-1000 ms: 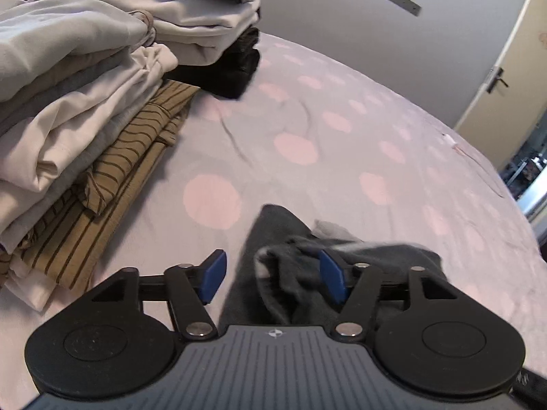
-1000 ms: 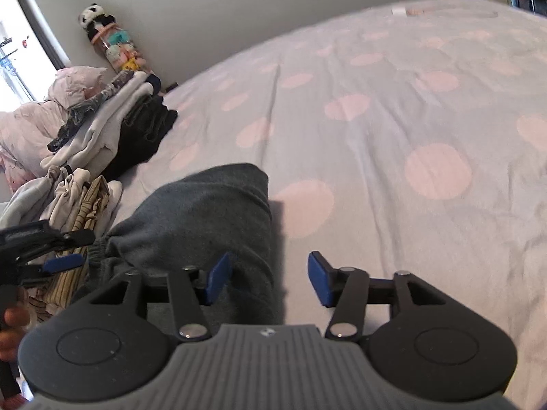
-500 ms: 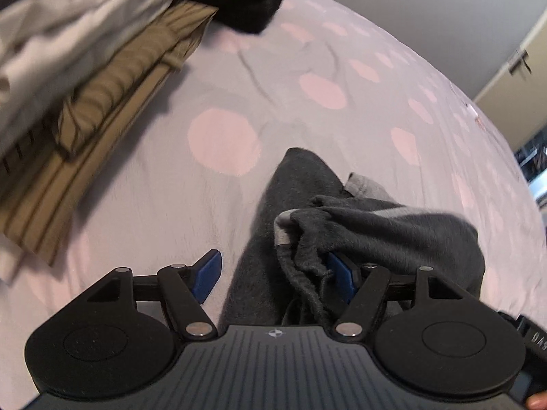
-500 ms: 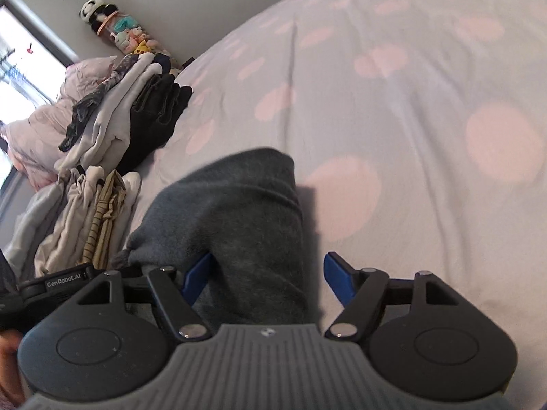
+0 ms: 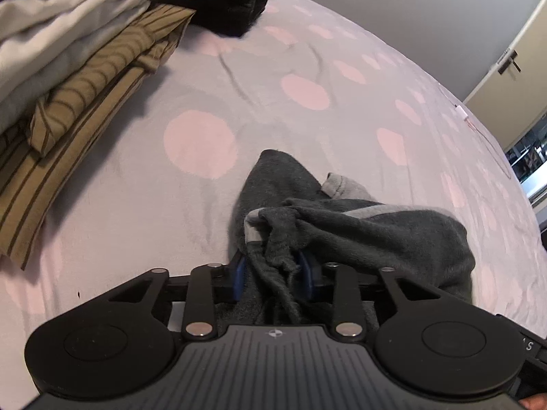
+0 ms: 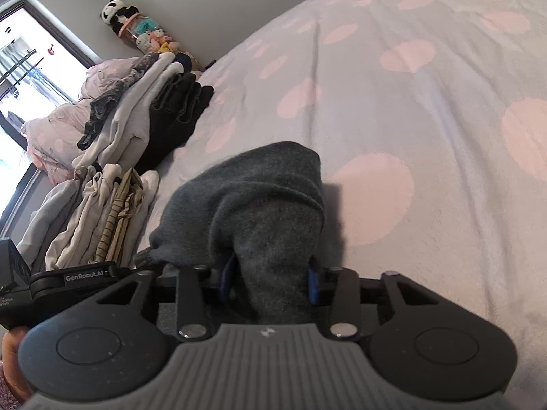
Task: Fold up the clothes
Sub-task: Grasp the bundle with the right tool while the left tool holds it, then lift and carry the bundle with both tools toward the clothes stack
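Note:
A dark grey fleece garment (image 5: 359, 232) with a light grey trim lies bunched on the polka-dot bedspread (image 5: 205, 109). My left gripper (image 5: 273, 273) is shut on its bunched near edge, with cloth between the blue pads. In the right wrist view the same garment (image 6: 259, 198) lies folded over in a thick roll. My right gripper (image 6: 268, 278) is shut on its near end. The left gripper's body (image 6: 68, 280) shows at the left edge of that view.
Stacks of folded clothes stand to the left: striped tan cloth (image 5: 78, 102), pale garments (image 5: 61, 34) and a black pile (image 5: 239, 10). The same stacks (image 6: 119, 177) show in the right wrist view. A door (image 5: 512, 54) is at far right, a window (image 6: 20, 78) at far left.
Both grippers have closed from wide open onto the grey garment. Both moved forward and down over it. The garment's near edge is now gathered between the pads.

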`<state>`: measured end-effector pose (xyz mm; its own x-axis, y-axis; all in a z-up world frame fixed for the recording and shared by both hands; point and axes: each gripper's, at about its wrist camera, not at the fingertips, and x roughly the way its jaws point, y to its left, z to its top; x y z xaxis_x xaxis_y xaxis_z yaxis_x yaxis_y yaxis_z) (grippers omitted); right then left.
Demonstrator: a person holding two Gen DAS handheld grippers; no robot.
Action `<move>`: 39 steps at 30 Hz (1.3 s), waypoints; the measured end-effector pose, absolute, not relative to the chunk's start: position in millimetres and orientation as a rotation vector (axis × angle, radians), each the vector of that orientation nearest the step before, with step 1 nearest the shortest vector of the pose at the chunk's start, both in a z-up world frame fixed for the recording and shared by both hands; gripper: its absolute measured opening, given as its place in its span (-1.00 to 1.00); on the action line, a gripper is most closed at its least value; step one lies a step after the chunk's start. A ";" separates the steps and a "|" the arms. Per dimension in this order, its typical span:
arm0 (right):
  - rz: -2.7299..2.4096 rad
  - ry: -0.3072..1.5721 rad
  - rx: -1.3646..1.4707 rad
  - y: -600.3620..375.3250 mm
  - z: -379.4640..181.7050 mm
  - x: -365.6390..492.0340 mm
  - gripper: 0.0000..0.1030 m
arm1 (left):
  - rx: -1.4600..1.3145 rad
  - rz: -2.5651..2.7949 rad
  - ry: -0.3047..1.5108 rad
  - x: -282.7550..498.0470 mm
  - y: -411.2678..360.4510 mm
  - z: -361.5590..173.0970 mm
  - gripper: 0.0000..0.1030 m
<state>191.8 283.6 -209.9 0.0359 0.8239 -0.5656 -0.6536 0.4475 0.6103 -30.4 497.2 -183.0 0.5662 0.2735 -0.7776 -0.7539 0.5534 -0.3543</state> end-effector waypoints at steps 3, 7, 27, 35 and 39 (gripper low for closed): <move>1.149 0.987 0.190 282.0 -202.1 185.4 -0.30 | -0.724 0.679 0.723 -28.8 492.7 -178.1 -0.49; 1.166 0.938 0.178 275.9 -184.7 175.8 -0.35 | -0.705 0.684 0.678 -36.2 485.4 -166.1 -0.56; 1.332 0.619 0.080 254.4 -33.5 112.7 -0.38 | -0.589 0.691 0.239 -116.3 449.6 -39.6 -0.62; 1.478 0.535 0.146 302.2 53.9 78.1 -0.38 | -0.414 0.754 0.175 -175.8 483.4 71.4 -0.63; 1.557 0.514 0.170 341.6 88.3 46.3 -0.38 | -0.313 0.811 0.191 -209.2 505.8 120.4 -0.63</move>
<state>46.3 341.6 88.3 -0.0664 0.9763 -0.2060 -0.9072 0.0269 0.4199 -209.2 505.8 120.4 0.6754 0.6799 -0.2856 -0.7358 0.6468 -0.2004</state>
